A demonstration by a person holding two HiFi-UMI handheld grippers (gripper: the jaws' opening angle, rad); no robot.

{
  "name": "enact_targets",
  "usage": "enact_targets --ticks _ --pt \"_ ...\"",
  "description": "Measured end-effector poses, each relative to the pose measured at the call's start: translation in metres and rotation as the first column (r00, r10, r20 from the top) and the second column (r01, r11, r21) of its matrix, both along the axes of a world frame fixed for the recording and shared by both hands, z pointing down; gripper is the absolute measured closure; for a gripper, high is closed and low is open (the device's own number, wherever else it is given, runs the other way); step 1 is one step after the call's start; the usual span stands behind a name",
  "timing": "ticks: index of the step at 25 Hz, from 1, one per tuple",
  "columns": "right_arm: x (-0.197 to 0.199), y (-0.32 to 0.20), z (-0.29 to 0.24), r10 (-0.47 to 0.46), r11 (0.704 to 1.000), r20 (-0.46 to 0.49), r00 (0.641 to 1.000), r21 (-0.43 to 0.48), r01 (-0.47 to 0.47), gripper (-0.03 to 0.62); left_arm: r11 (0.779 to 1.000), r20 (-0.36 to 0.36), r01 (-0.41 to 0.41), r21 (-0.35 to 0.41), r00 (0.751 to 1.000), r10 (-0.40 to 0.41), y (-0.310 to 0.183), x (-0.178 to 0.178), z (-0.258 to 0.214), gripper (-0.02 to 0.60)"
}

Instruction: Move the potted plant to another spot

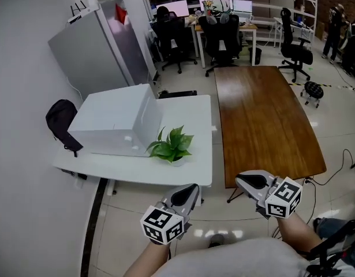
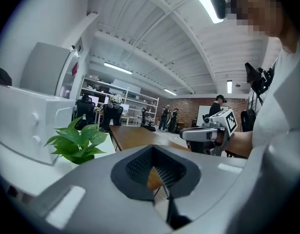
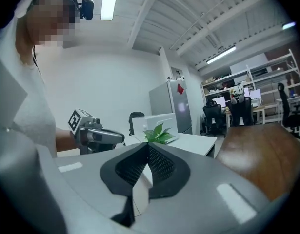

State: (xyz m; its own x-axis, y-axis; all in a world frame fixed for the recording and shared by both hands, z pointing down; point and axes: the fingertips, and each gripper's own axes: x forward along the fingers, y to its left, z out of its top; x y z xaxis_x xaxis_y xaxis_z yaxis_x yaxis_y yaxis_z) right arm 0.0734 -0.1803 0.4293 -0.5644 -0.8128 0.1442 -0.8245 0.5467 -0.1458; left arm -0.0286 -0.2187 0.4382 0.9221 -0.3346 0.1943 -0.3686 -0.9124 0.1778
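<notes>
Office space spreads out ahead, with a white desk (image 1: pixel 131 167) on the left and a long wooden table (image 1: pixel 264 120) just beside it on the right. The potted plant (image 1: pixel 172 146) stands near the front edge of the white desk, close beside the corner of a big white box (image 1: pixel 116 120). Its leaves spread wide, and I can barely make out the pot beneath them.

Both my claws hover low in front of me, well short of the desk. The left gripper (image 1: pixel 187 192) is clenched with nothing between its jaws, and the right gripper (image 1: pixel 246 181) is clenched and empty too.

I judge this as the approach, with the plant untouched. To do it well, I should spread one claw's jaws before I get close, then come in low under the foliage so the pads meet the pot wall and not the stems. The box crowds the plant's left side, so the front or right looks like the easier way in. Then lift it straight and keep it upright, and aim for bare desk or the wooden table.
</notes>
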Motion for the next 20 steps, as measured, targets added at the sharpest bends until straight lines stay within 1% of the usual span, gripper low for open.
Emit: enact_targets --ticks 4,8,10,14,17,20 --pt "-0.004 0.078 -0.004 -0.002 1.000 -0.002 1.000 -0.014 0.002 0.589 1.000 -0.006 -0.009 0.014 1.000 0.010 0.080 0.004 -0.011 0.584" --pt "-0.021 0.160 -0.007 -0.052 0.998 -0.011 0.999 -0.030 0.052 0.589 1.000 -0.006 -0.022 0.020 1.000 0.022 0.164 0.002 -0.023 0.584" --pt "-0.027 0.190 -0.012 -0.066 0.997 -0.005 0.998 -0.029 0.066 0.589 0.999 -0.014 -0.035 0.031 0.999 0.035 0.195 0.004 -0.033 0.584" --pt "-0.043 0.229 -0.033 -0.061 0.998 0.027 0.998 -0.011 0.061 0.589 0.995 -0.004 -0.086 0.057 0.996 0.087 0.238 0.003 -0.049 0.584" --pt "-0.068 0.253 -0.046 -0.061 0.998 0.001 0.998 0.002 0.061 0.589 0.989 -0.006 -0.122 0.082 0.992 0.123 0.260 -0.010 -0.061 0.584" --pt "-0.101 0.276 -0.047 -0.044 0.999 -0.039 0.998 -0.002 0.044 0.589 0.985 -0.002 -0.136 0.105 0.991 0.137 0.277 -0.032 -0.065 0.584"
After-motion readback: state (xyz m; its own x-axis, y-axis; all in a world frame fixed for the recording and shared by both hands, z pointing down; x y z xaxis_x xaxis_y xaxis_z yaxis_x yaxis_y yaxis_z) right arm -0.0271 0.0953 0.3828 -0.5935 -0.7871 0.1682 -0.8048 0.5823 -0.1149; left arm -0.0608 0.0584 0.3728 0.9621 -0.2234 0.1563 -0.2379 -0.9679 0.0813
